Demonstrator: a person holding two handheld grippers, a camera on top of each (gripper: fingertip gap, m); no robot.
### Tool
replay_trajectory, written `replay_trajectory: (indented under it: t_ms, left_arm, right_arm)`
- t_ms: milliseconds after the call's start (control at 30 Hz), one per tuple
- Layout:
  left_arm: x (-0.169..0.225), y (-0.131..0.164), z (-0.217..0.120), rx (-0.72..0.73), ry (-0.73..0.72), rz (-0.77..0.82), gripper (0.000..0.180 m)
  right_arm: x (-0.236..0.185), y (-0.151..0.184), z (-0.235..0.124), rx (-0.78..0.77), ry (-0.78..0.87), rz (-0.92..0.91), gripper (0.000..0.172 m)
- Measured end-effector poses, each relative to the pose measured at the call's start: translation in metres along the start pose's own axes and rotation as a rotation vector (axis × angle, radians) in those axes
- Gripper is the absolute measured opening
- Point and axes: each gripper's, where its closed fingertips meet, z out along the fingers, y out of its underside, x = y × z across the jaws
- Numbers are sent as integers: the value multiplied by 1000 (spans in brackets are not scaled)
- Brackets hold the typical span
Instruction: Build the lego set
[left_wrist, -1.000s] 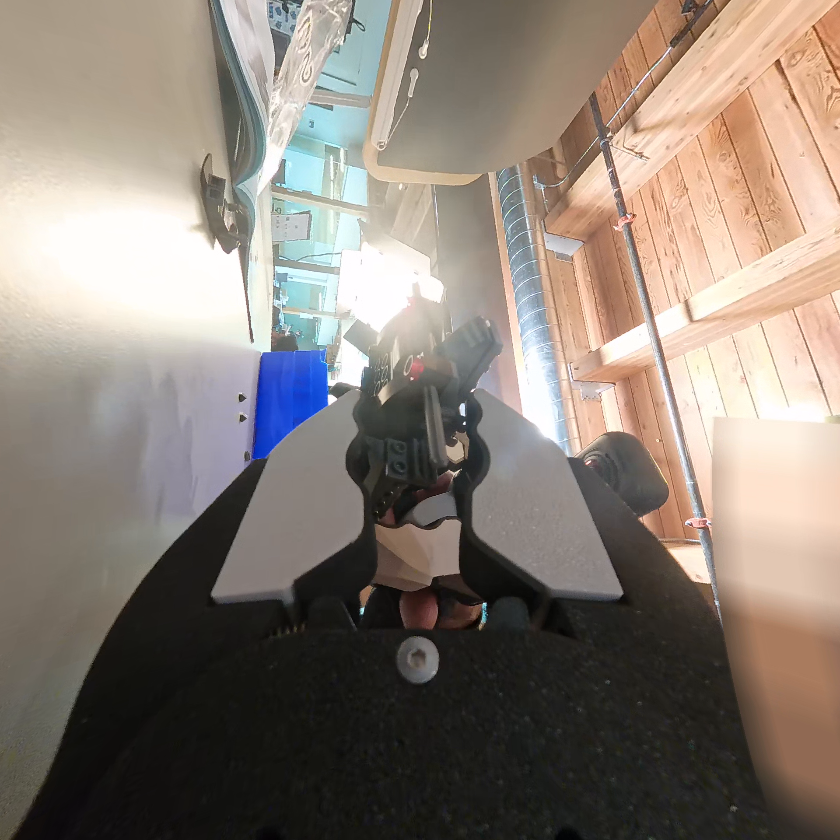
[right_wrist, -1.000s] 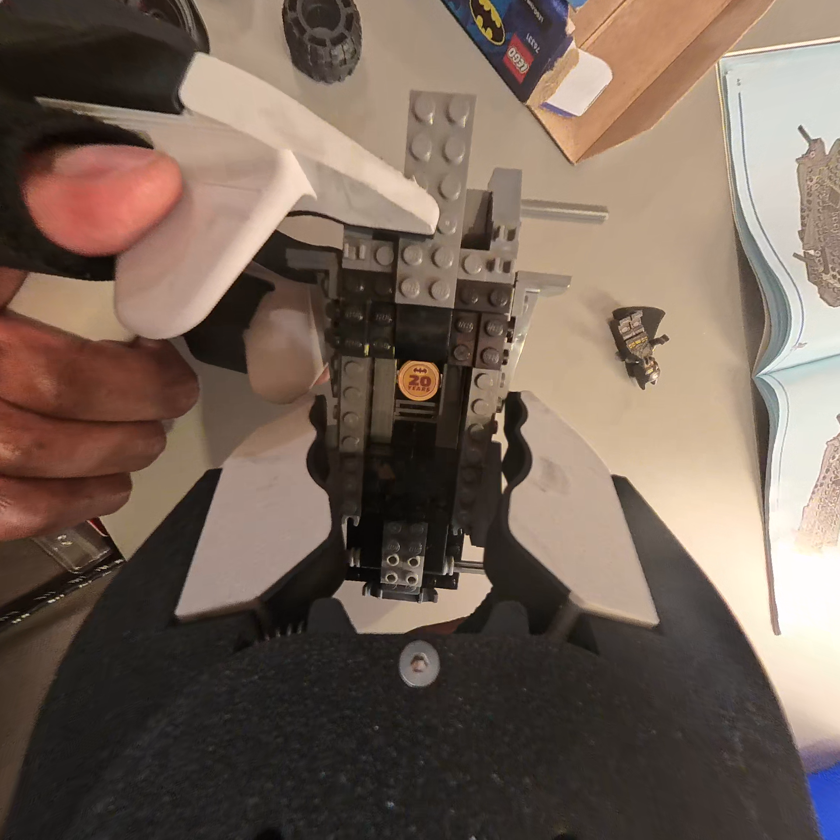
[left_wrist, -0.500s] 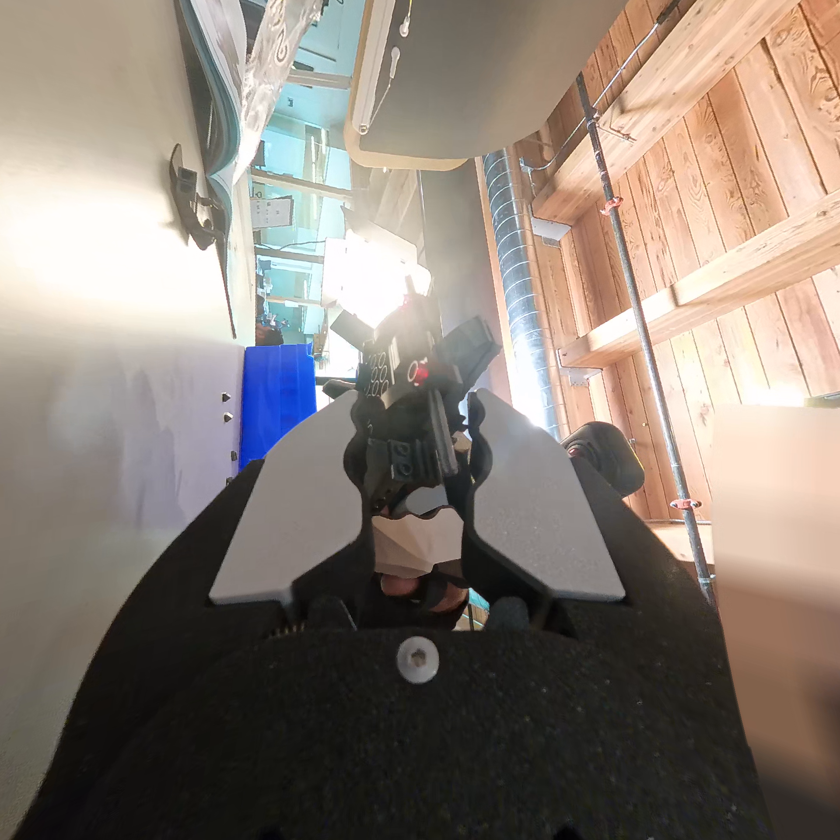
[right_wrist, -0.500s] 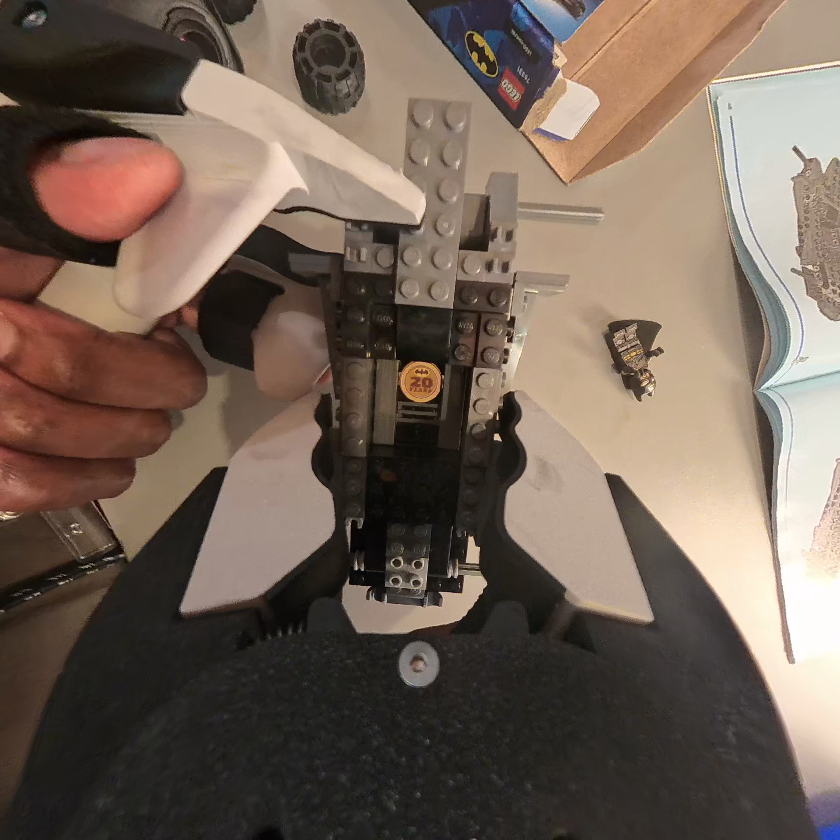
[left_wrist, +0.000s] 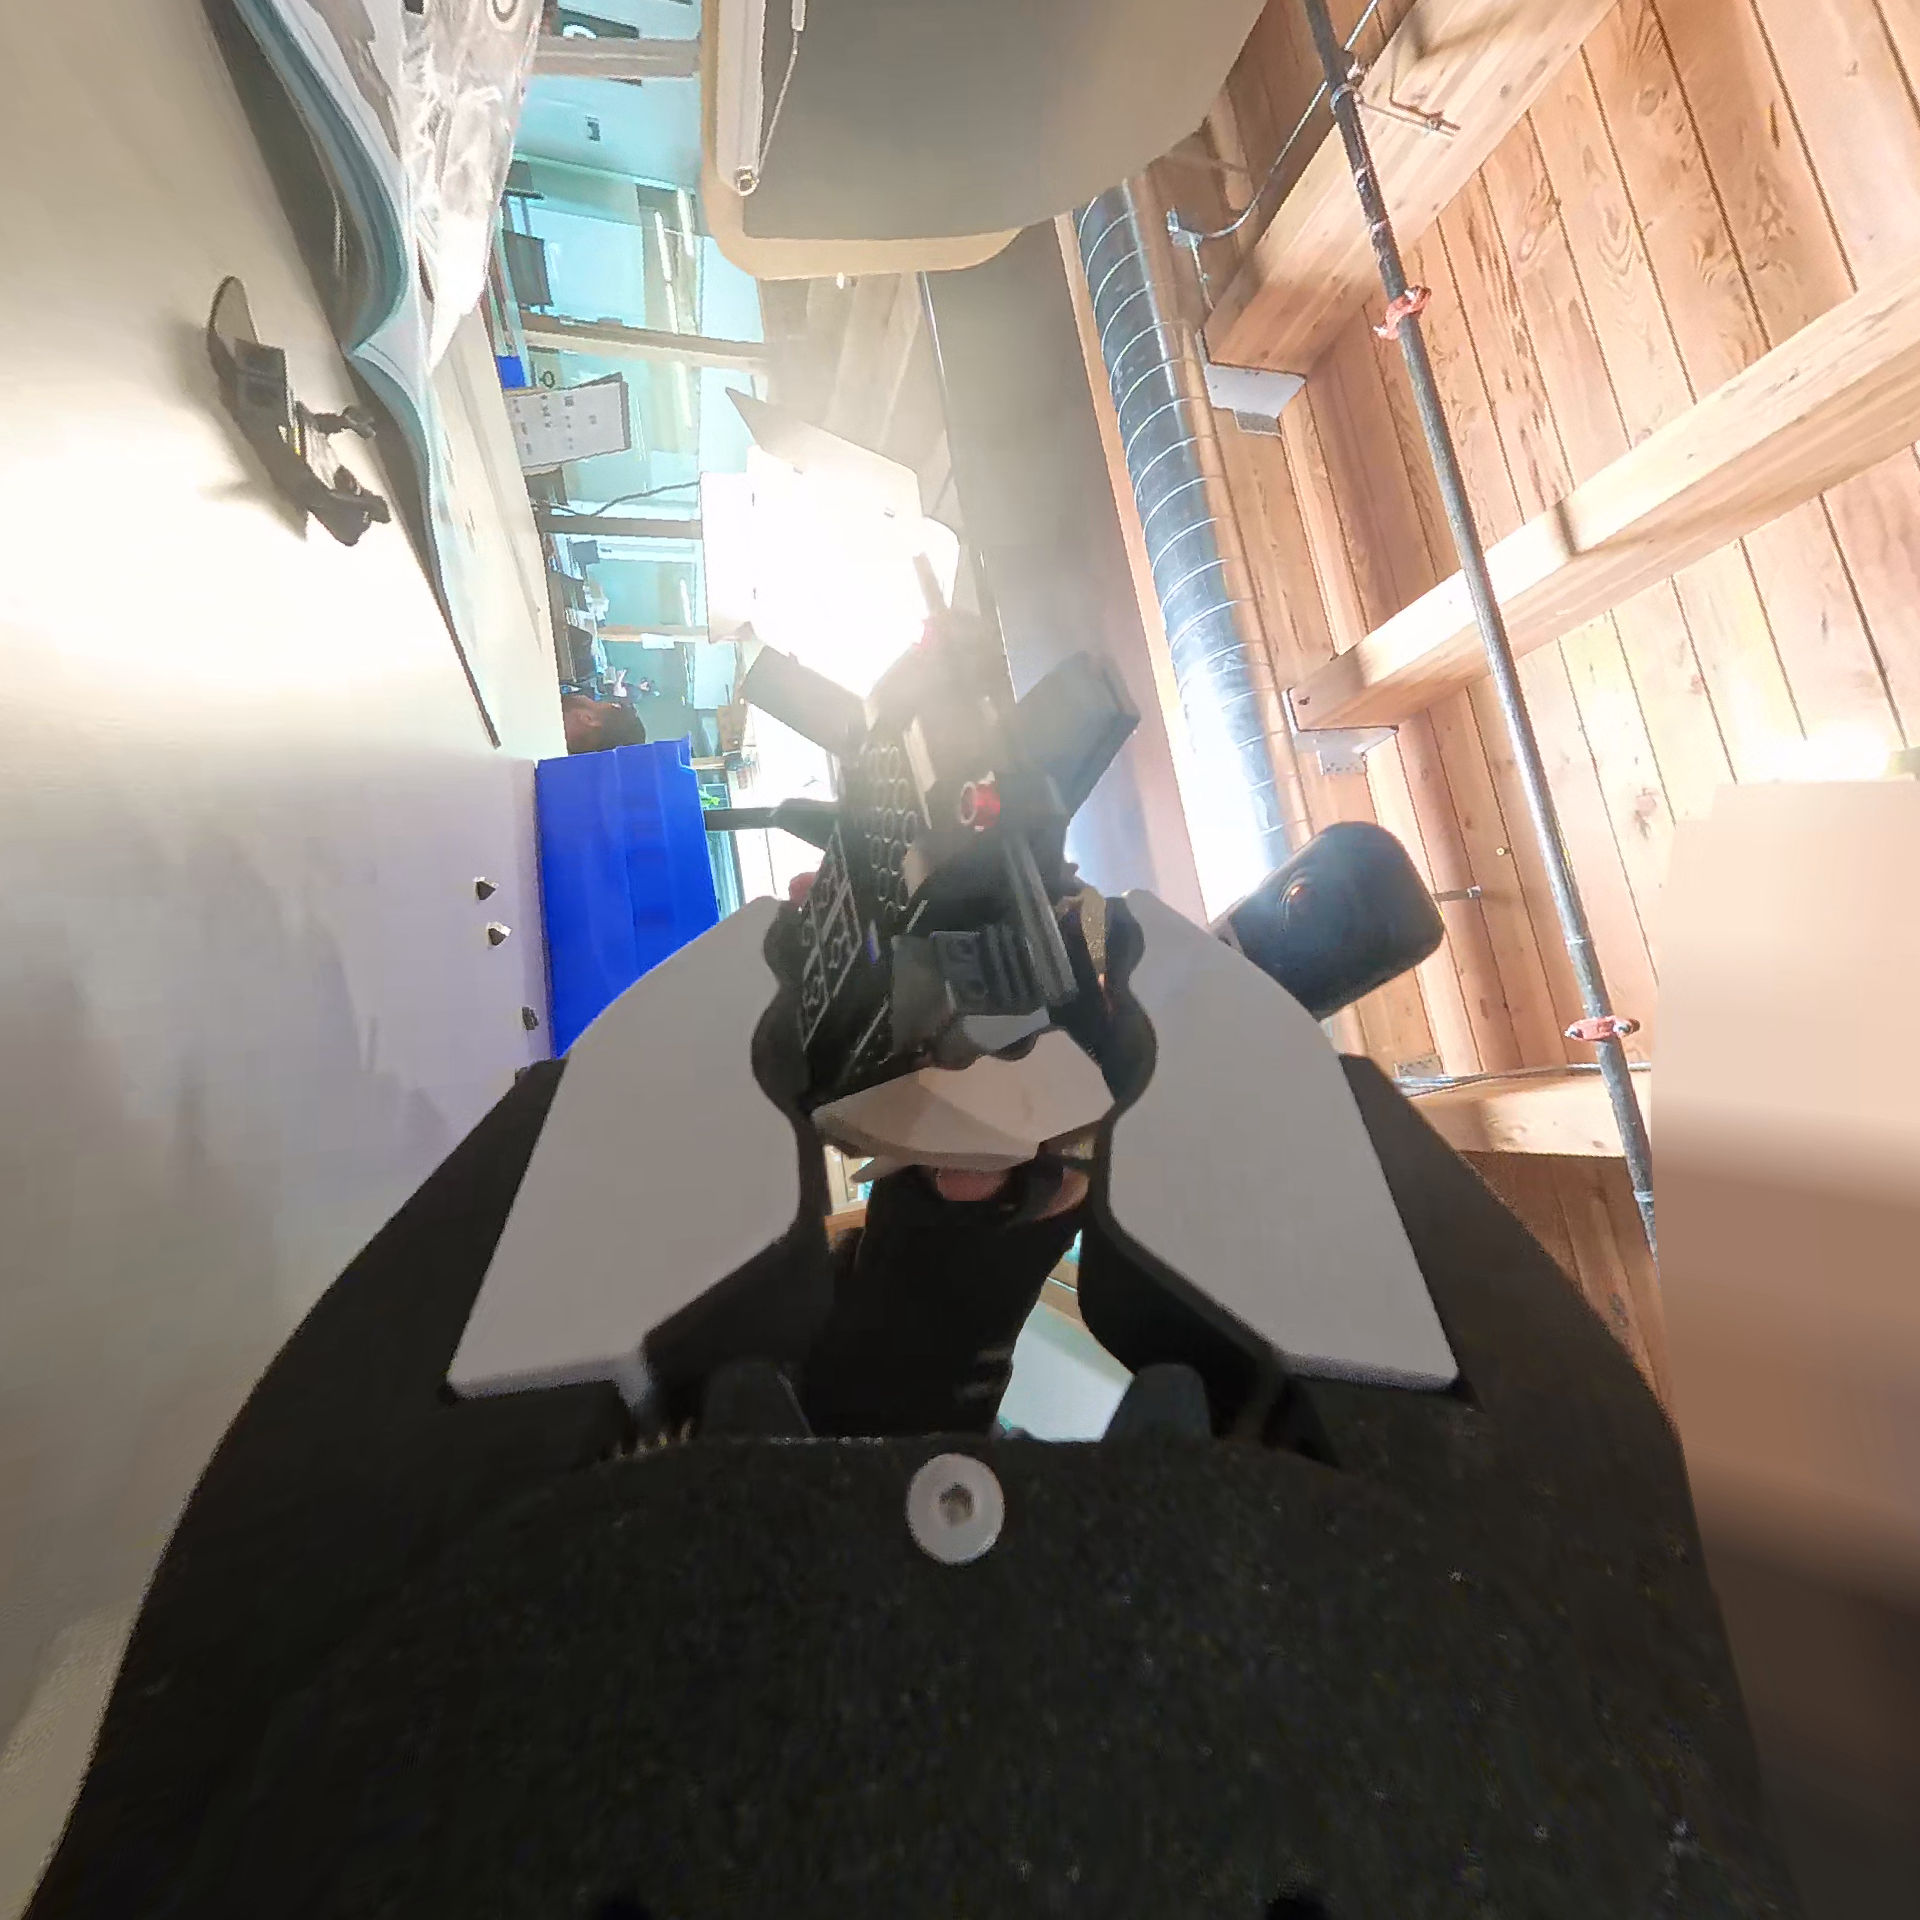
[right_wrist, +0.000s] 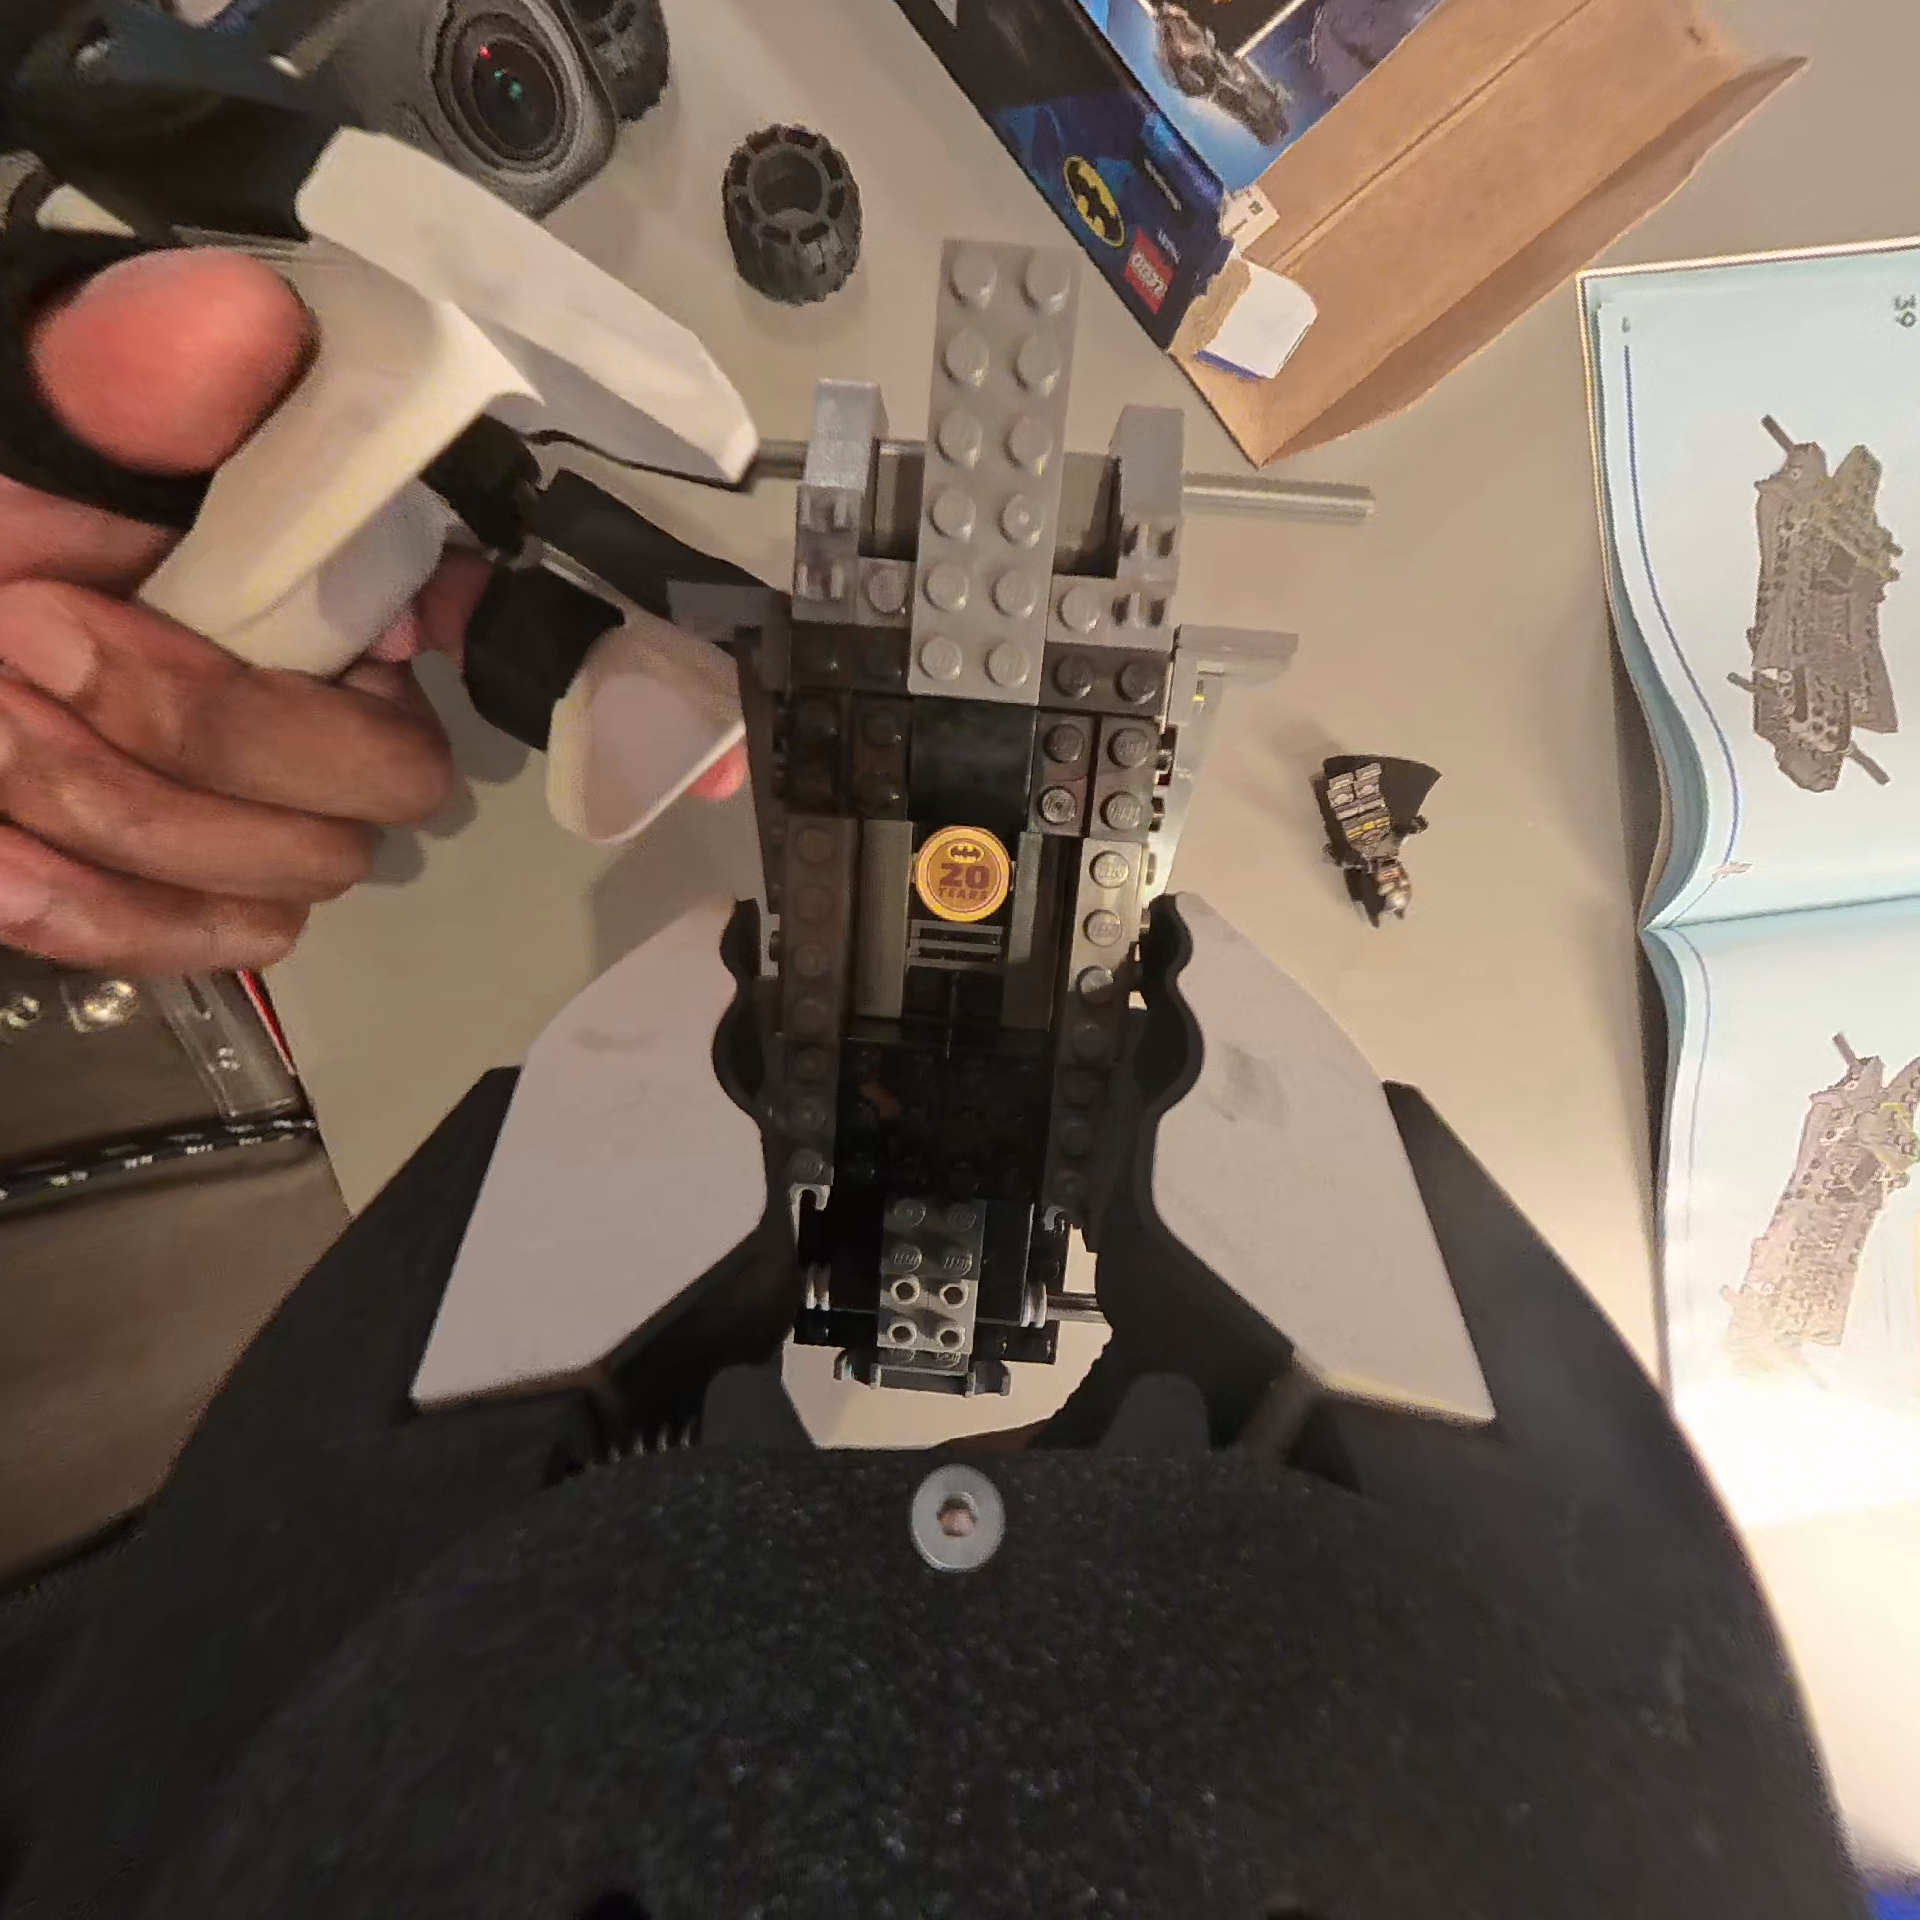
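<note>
Spreads the left gripper (left_wrist: 951, 966) wider than before at the brick vehicle (right_wrist: 956, 790), seemingly released; clamps the vehicle's flanks with the right gripper (right_wrist: 956, 935); leaves a loose wheel (right_wrist: 792, 213) beyond the vehicle.

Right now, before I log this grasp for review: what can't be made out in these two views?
- Left wrist view: whether the left claw presses its pads on the brick model; glare and blur hide the contact.
- Right wrist view: the model's underside, which faces away from the camera.
- Right wrist view: the box is cut off by the top edge, the booklet by the right edge.
- Right wrist view: the small dark figure is too small for detail.
</note>
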Motion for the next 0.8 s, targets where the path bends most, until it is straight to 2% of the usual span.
replay_trajectory:
  t_ms: [267,467,667,800]
  left_arm:
    - [25,4,-7,-62,72,68,58]
    - [45,12,-14,-67,142,101,57]
    - [53,13,-30,-50,155,128,56]
    - [53,12,-36,-37,169,129,54]
  right_arm:
    - [14,-21,-46,-57,-162,-92,70]
    - [33,-55,-83,-80,-204,-137,70]
    - [37,-94,-124,-36,-302,-148,70]
    - [45,-117,-146,-58,-281,-180,70]
